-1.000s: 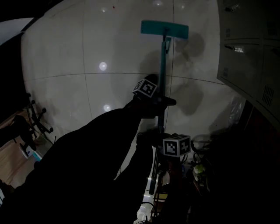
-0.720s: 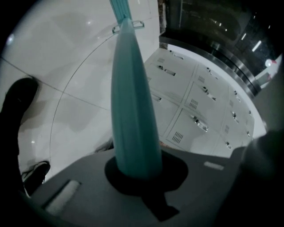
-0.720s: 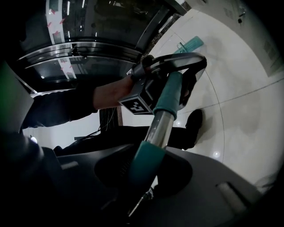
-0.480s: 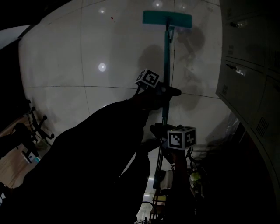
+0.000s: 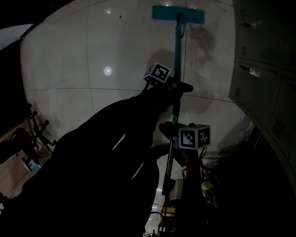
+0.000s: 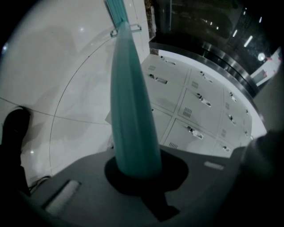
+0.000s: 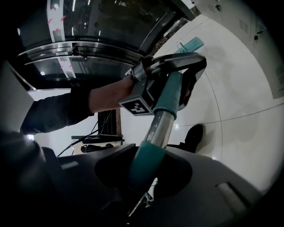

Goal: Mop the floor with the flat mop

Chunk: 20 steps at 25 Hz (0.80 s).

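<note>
Tiled floor (image 5: pixel 69 60), flat mop (image 5: pixel 177 14) clamped by left gripper (image 6: pixel 135 164), right gripper (image 7: pixel 148 170) behind

Logged mop head (image 5: pixel 178 14) on floor (image 5: pixel 69 55) far ahead, lockers (image 5: pixel 263 69) along the right. On the handle (image 5: pixel 176 55), noted left gripper (image 5: pixel 177 86) ahead of right gripper (image 5: pixel 172 129); chair base (image 5: pixel 39 132) far left.

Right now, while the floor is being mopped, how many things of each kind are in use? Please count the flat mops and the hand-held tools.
Teal flat mop with a long teal and metal handle: 1
Hand-held two-jaw tools, each shut around that handle: 2 (left tool, nearer the mop head; right tool, lower on the handle)
Total: 3
</note>
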Tool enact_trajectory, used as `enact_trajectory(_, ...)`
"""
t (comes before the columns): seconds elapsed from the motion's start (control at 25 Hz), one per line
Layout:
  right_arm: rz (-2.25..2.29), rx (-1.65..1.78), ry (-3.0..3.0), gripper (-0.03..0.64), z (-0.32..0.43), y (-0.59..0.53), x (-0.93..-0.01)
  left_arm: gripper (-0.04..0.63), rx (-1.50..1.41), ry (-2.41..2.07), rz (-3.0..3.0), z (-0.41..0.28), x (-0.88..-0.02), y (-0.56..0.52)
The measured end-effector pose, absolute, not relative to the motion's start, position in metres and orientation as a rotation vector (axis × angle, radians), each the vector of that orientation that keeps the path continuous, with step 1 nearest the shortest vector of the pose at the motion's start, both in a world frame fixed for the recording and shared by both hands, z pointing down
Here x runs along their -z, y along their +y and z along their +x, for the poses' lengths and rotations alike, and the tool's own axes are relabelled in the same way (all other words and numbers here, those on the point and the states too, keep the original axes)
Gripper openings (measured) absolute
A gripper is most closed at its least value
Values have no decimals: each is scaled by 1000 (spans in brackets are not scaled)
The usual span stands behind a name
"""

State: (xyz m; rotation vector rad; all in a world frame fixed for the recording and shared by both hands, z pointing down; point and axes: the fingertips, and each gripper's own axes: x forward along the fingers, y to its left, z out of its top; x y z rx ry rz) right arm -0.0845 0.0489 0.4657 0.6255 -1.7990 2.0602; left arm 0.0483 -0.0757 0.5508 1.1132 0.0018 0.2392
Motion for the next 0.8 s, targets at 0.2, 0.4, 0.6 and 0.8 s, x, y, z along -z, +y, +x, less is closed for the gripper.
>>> enact_trajectory(0.2,625,-2048,-1805,121,-91,114,-448,21,-272,9,1114,40,-531,-10)
enact_trajectory(0.4,601,-2048,-1798,121,-104,206,-433,20,-290,5,1097,25,-518,82)
enact_trajectory(0.6,562,-2052,-1768,121,-116,307,-424,20,-296,-9,1062,10,-514,184)
enact_trajectory(0.8,539,-2050,-1752,123,-112,400,-426,20,-293,-8,1039,11,-520,279)
